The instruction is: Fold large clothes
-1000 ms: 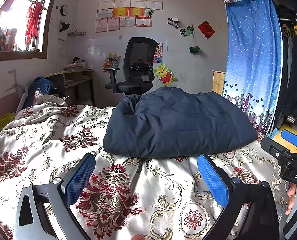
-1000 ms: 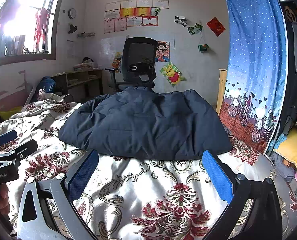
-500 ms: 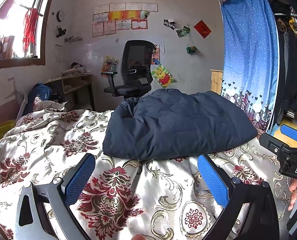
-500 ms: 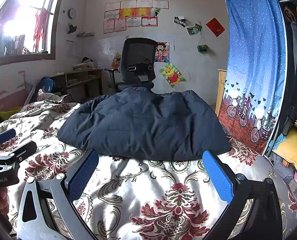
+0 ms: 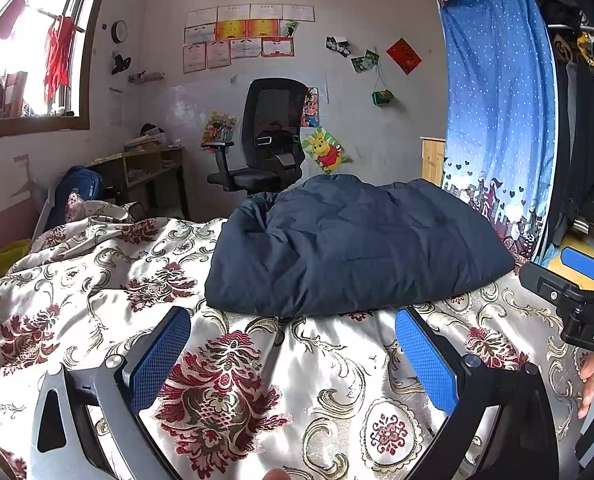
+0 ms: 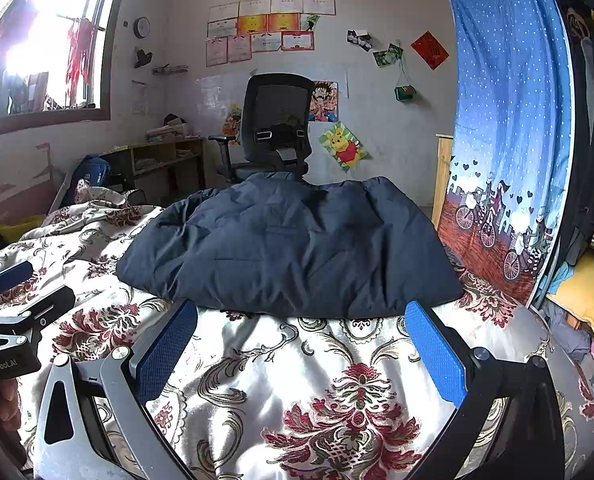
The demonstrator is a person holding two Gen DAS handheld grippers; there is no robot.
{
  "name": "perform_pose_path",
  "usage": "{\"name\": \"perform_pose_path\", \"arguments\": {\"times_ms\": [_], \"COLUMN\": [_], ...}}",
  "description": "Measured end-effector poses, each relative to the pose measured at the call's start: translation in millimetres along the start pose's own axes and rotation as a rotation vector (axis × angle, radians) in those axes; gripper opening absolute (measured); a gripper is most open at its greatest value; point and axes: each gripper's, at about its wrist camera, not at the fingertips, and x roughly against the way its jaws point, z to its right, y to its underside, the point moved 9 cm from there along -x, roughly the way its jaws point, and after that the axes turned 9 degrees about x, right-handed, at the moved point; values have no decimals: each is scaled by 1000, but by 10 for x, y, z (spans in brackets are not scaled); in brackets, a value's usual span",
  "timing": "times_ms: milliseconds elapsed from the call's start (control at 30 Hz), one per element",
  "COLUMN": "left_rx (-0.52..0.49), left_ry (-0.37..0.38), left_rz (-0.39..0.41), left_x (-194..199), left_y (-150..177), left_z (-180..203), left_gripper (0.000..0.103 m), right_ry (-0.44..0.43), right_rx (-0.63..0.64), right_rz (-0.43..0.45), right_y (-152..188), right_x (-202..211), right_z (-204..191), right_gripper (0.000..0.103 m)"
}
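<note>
Barely shifted since a second ago. Left wrist view: left gripper (image 5: 293, 356) spread wide over floral bedspread (image 5: 97, 280), folded navy jacket (image 5: 349, 244) at twelve o'clock. Right wrist view: right gripper (image 6: 301, 352) likewise spread, empty, jacket (image 6: 293, 248) at twelve o'clock.

Barely anything moved: the left gripper (image 5: 293, 354) tipped up slightly, so the navy jacket (image 5: 353, 248) and office chair (image 5: 265, 140) slid lower in its view. Right wrist view looks basically identical.
</note>
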Motion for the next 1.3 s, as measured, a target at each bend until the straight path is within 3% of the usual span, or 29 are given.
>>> {"name": "perform_pose_path", "arguments": {"times_ms": [1300], "left_rx": [2], "left_ry": [4], "left_rz": [-7], "left_x": [-8], "left_y": [42], "left_z": [-24], "left_gripper": [103], "right_ry": [4], "right_rx": [-11], "right_rz": [-13], "right_y": [35], "right_x": [2], "right_z": [-35], "right_gripper": [102]}}
